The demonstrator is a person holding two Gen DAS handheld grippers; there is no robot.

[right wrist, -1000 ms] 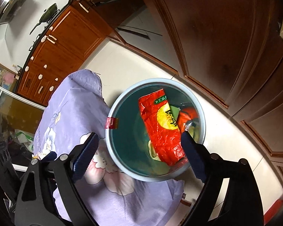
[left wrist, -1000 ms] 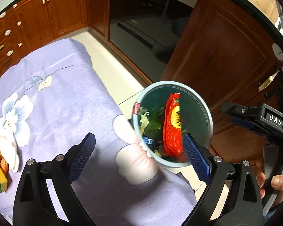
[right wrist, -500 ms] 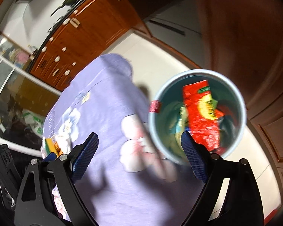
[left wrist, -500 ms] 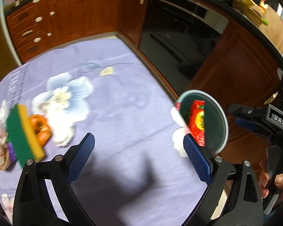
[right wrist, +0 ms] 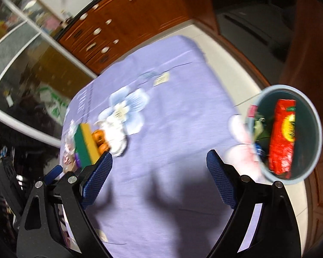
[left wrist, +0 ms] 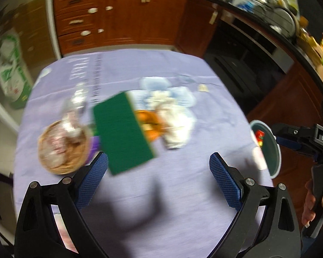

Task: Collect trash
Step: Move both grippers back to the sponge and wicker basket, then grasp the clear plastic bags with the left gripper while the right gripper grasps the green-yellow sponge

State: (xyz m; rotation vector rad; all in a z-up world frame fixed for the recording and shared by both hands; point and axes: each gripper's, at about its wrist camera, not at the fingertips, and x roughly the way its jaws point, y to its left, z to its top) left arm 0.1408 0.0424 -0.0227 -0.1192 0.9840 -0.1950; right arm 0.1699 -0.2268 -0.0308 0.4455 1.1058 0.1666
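Note:
Both views are blurred by motion. On the purple flowered tablecloth (left wrist: 161, 193) lie a green and yellow sponge (left wrist: 122, 131), orange peel (left wrist: 149, 122), a crumpled white tissue (left wrist: 174, 126) and a round brown basket (left wrist: 61, 148) with crinkled wrappers. My left gripper (left wrist: 158, 178) hangs open above the cloth, just short of the sponge, nothing between its fingers. My right gripper (right wrist: 159, 179) is open and empty too, over bare cloth (right wrist: 172, 118). The grey bin (right wrist: 290, 133), off the table's right edge, holds a red snack packet (right wrist: 283, 137). The same bin (left wrist: 267, 148) shows at the right of the left view.
Brown kitchen cabinets (left wrist: 122, 19) line the far wall, and a dark oven front (left wrist: 245, 64) stands right of the table. A small paper scrap (right wrist: 161, 78) lies far on the cloth. A hand (left wrist: 318, 204) holds the right gripper's handle. A glass door (right wrist: 21, 71) is at the left.
Both grippers have swung left, away from the bin and back over the table. The sponge, peel, tissue and basket have come into view. Both stay open and empty.

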